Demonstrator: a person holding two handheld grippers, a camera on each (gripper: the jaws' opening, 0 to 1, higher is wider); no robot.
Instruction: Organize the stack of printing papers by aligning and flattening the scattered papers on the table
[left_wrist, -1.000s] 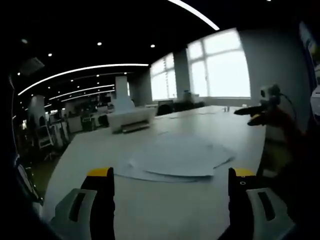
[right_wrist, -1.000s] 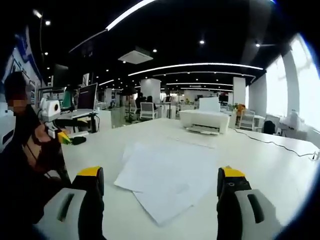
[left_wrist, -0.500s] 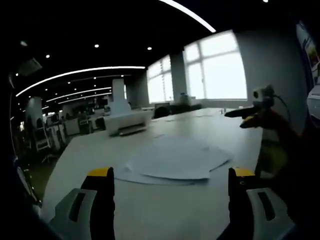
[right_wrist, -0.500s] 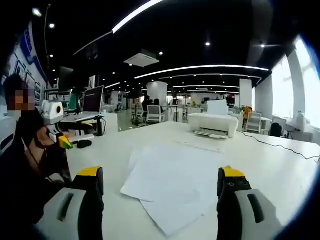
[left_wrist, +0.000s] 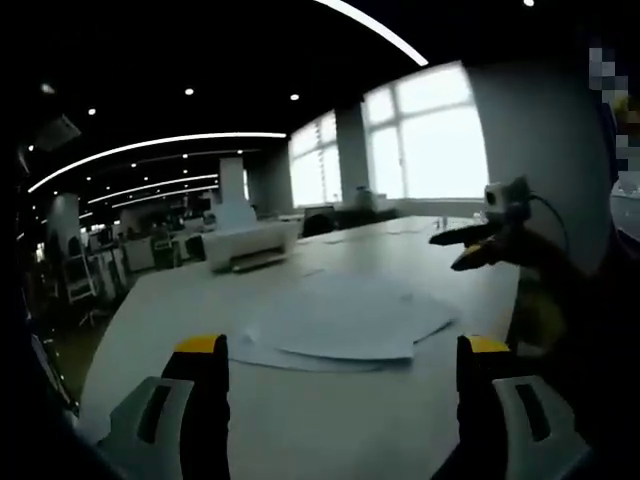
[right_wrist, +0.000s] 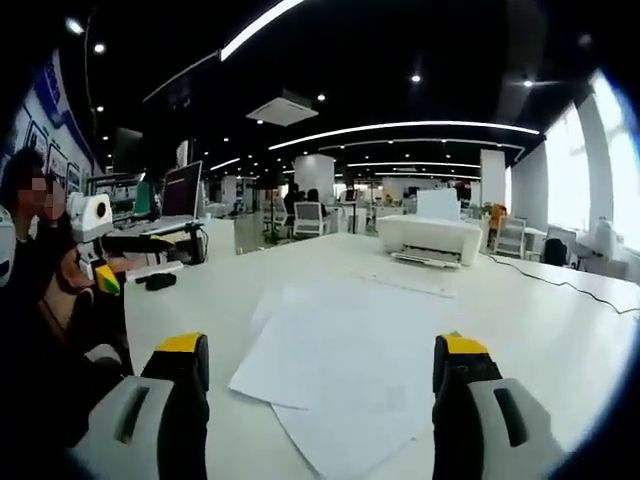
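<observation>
We see the loose fan of white printing papers lying on the pale surface, with the boxy white printer behind the papers.

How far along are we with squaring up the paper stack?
Nothing looks done yet: the papers lie fanned out on the table, corners sticking out at different angles. Nothing is in hand either: the left gripper and right gripper are both open, short of the sheets. All of the gathering, aligning and flattening is left. The printer stands beyond the sheets.
</observation>
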